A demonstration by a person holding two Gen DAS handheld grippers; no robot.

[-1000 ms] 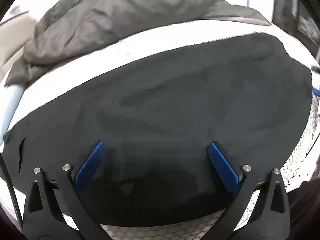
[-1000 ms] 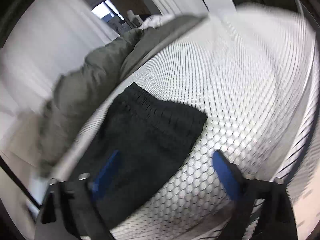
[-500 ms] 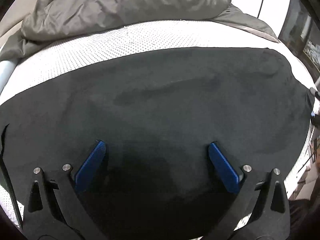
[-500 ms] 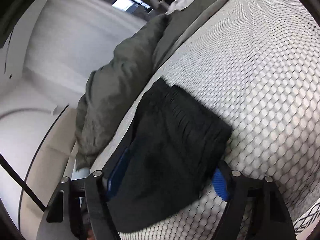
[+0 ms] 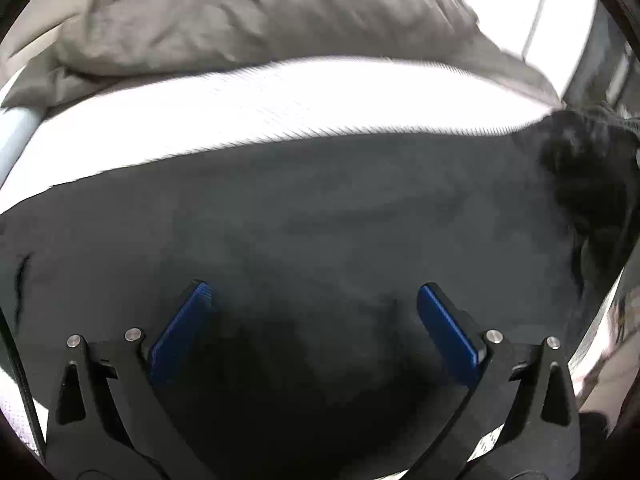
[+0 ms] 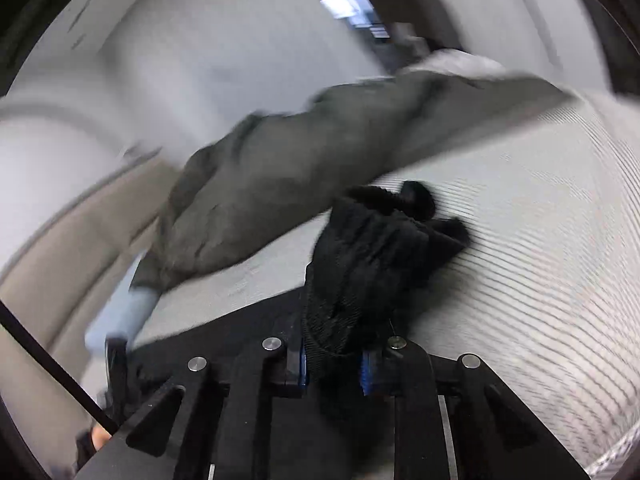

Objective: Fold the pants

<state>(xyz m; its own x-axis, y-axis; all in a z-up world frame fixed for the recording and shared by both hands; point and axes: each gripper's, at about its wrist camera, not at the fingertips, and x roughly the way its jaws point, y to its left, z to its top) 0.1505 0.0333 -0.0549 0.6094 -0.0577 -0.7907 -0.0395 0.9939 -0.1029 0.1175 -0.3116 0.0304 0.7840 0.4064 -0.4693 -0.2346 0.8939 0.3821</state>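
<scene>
Right tongs (image 6: 334,364) just closed, clenched on bunched black pants (image 6: 372,264) edge, left tongs (image 5: 312,332) spread wide, released, pants flat beneath and ahead of them

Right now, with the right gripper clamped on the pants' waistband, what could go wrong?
The right gripper has just closed on a bunched wad of the black pants, so the fold may come out crooked. The left gripper hangs open, pinning nothing, so the pants might slide toward the grey duvet.
</scene>
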